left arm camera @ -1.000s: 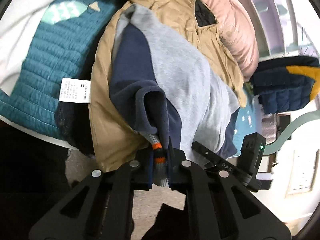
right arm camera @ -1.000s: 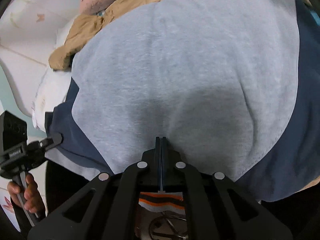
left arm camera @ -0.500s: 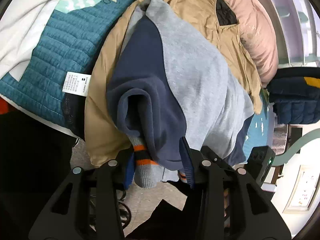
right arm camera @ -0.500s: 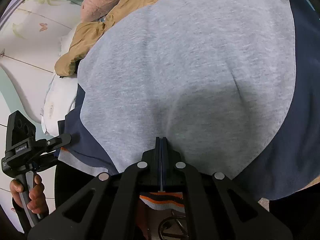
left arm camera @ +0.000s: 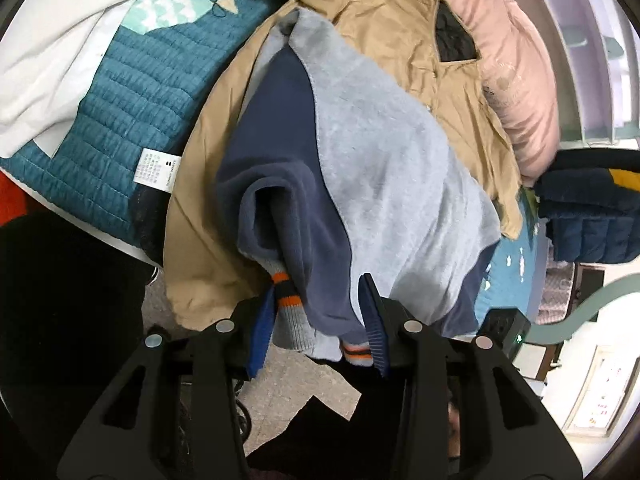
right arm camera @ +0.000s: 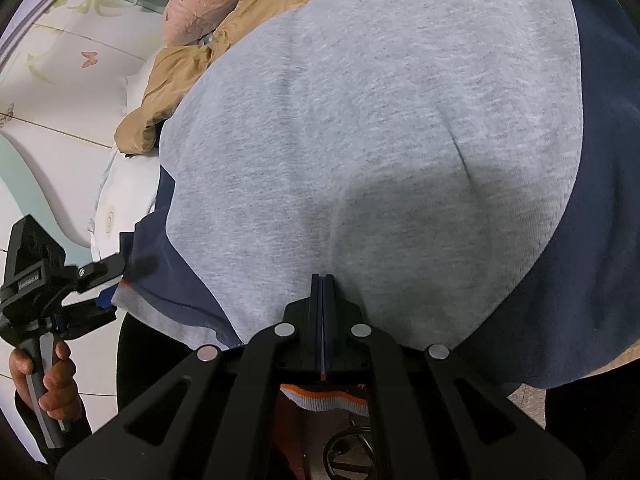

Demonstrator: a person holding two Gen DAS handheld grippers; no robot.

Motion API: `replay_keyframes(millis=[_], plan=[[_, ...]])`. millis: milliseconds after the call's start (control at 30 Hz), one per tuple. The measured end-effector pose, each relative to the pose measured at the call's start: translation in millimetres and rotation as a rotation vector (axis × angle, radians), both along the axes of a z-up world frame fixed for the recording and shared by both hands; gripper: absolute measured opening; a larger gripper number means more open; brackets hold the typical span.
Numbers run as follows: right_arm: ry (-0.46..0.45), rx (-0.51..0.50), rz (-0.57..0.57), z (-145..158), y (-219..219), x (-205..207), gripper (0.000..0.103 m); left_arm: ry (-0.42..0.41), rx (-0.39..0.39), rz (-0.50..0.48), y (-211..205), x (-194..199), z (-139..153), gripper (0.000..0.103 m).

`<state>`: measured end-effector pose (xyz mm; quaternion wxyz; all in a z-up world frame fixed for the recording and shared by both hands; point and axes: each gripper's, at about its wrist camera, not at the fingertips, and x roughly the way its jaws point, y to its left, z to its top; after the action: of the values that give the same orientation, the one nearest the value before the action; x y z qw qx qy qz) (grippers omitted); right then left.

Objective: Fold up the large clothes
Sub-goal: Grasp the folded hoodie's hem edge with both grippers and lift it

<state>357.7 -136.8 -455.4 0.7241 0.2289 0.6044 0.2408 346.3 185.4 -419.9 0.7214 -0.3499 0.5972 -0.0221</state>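
Observation:
A grey and navy sweatshirt [left arm camera: 376,184] lies over a tan jacket [left arm camera: 404,44] at the bed's edge. Its navy sleeve with a grey, orange-striped cuff [left arm camera: 286,308] hangs between the fingers of my left gripper [left arm camera: 318,320], which is open; the cuff rests against the left finger. In the right wrist view the sweatshirt [right arm camera: 380,140] fills the frame. My right gripper [right arm camera: 322,304] is shut on its grey lower edge, with the striped hem [right arm camera: 324,398] hanging behind the jaws. The left gripper [right arm camera: 72,284] shows at the left, held by a hand.
A teal quilt [left arm camera: 132,120] with a white label covers the bed at left. A pink pillow [left arm camera: 516,60] lies behind the jacket. A navy puffer jacket [left arm camera: 592,208] sits at right. The floor [left arm camera: 292,392] shows below the bed's edge.
My left gripper has opened and let go of the striped cuff, which now hangs loose between its fingers. My right gripper stays shut on the sweatshirt's edge.

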Motion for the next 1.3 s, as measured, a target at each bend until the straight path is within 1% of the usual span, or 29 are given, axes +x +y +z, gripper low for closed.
replay_keyframes(millis=[67, 133, 167, 300, 367, 433, 467, 500, 567, 600, 633, 733, 800, 867, 1000, 1033, 1100, 1233, 1300], plan=[[0.000, 0.002, -0.001, 0, 1, 0, 0.000, -0.020, 0.000, 0.021, 0, 6, -4, 0.040], [0.000, 0.006, -0.003, -1, 0, 0, 0.000, -0.012, 0.040, 0.005, -3, 13, -11, 0.040], [-0.001, 0.005, -0.002, -1, 1, -1, 0.000, -0.012, 0.045, -0.002, -3, 14, -14, 0.038], [0.003, 0.017, -0.007, -1, 0, -1, 0.000, -0.009, 0.111, -0.036, -6, 12, -18, 0.024], [0.008, 0.044, -0.017, 1, -1, -1, 0.002, -0.022, 0.139, -0.055, -6, 7, -20, 0.011], [0.005, 0.045, 0.002, 2, 2, -2, 0.002, -0.060, 0.137, -0.063, -4, 3, -18, 0.008], [0.008, 0.038, 0.010, -1, 4, -2, 0.000, -0.095, 0.127, -0.064, -3, 0, -15, 0.007], [0.008, 0.019, 0.014, -4, 6, -2, 0.000, -0.125, 0.118, -0.071, -5, -2, -11, 0.007], [0.012, 0.021, 0.013, -7, 6, 0, 0.000, -0.210, 0.131, -0.118, -14, -7, 5, 0.007], [0.016, 0.027, 0.008, -7, 5, 1, 0.000, -0.239, 0.131, -0.133, -19, -8, 11, 0.007], [0.015, 0.029, 0.008, -6, 4, 0, 0.000, -0.285, 0.128, -0.161, -26, -10, 22, 0.007], [0.001, 0.043, -0.005, -2, 1, -1, 0.001, -0.380, 0.157, -0.238, -50, -11, 47, 0.007], [-0.014, 0.059, -0.022, 3, -3, -2, 0.002, -0.406, 0.161, -0.276, -68, -7, 56, 0.007], [-0.042, 0.104, -0.058, 11, -10, -3, 0.002, -0.430, 0.164, -0.311, -85, -4, 60, 0.007], [-0.206, 0.261, -0.083, 49, -16, -5, 0.002, -0.451, 0.153, -0.361, -107, 1, 63, 0.007], [-0.219, 0.284, -0.078, 53, -16, -4, 0.002, -0.456, 0.149, -0.366, -110, 1, 63, 0.007], [-0.215, 0.268, -0.054, 54, -7, 1, 0.002, -0.464, 0.140, -0.386, -119, 5, 64, 0.007], [-0.186, 0.284, -0.028, 48, 2, -4, 0.002, -0.474, 0.131, -0.434, -143, 12, 67, 0.007], [-0.197, 0.283, -0.063, 50, -6, -10, 0.002, -0.477, 0.112, -0.471, -163, 17, 67, 0.007]])
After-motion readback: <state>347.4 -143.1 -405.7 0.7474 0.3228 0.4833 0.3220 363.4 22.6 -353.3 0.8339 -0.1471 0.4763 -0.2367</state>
